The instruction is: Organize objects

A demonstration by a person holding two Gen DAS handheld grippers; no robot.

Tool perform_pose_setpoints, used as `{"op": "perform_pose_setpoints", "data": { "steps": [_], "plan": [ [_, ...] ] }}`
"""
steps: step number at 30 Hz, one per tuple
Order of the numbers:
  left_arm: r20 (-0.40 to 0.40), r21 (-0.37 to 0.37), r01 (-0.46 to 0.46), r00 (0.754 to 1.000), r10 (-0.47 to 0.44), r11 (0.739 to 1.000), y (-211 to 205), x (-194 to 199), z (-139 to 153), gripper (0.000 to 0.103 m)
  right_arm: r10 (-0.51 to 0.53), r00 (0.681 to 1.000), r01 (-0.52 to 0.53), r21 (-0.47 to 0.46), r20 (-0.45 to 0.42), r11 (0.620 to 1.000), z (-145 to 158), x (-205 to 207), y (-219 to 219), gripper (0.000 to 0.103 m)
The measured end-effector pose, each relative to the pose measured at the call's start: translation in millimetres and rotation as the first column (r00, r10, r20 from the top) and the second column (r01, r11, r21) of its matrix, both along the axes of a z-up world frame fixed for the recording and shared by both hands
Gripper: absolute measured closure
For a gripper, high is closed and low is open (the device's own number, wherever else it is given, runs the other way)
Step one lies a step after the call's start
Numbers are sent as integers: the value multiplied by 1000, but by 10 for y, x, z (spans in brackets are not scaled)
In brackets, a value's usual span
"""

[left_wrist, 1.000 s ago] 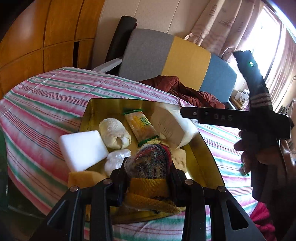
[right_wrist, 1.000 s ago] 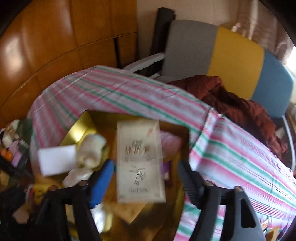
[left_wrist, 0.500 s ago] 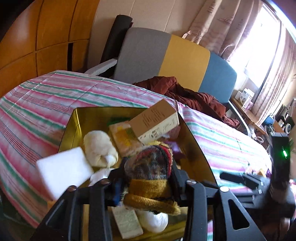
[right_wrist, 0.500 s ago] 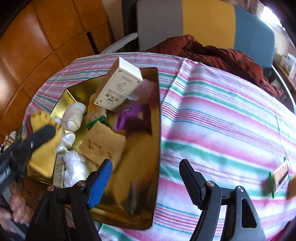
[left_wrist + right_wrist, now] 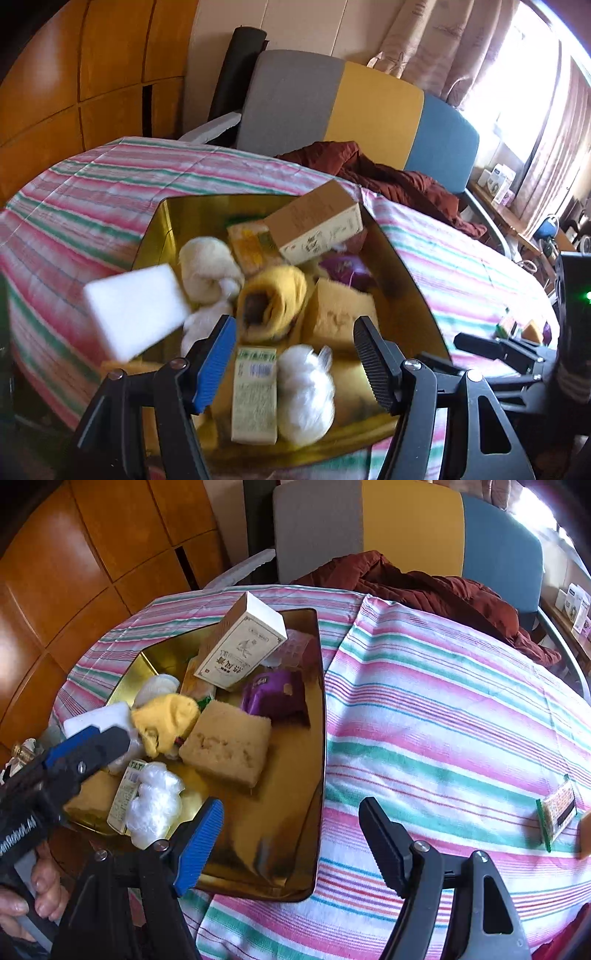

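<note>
A gold tin tray on the striped tablecloth holds many items. A rolled yellow sock lies in the tray among a white sponge, a yellow sponge, a cardboard box, a purple packet and white wads. My left gripper is open and empty, just above the tray's near end. My right gripper is open and empty over the tray's right rim. A green-edged snack packet lies on the cloth far right.
A grey, yellow and blue sofa back with a maroon blanket stands behind the table. Wooden panelling is at the left. The striped cloth stretches to the right of the tray. A hand holds the left gripper.
My left gripper opened and let the rolled sock drop into the tray. My right gripper, which released the cardboard box into the tray, pulled back toward the right.
</note>
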State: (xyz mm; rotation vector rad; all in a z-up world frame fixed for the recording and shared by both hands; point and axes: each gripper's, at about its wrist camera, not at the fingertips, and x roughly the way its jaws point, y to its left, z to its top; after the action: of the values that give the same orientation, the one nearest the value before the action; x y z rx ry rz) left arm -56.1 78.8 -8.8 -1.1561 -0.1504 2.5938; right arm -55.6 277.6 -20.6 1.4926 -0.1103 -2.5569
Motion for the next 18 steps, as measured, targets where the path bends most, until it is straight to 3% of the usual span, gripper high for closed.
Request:
{"op": "perform_pose_setpoints", "data": {
  "steps": [10,18],
  "plan": [
    [-40,-83,-42,998,39,996,-24,257,58,33,-23,999,24,19,-31,1000,28,182,40,21],
    [-86,-122,-8,996,-2,993,63,418,143,32,-33,998,35,32,-55,999,84,287,32,21]
  ]
}}
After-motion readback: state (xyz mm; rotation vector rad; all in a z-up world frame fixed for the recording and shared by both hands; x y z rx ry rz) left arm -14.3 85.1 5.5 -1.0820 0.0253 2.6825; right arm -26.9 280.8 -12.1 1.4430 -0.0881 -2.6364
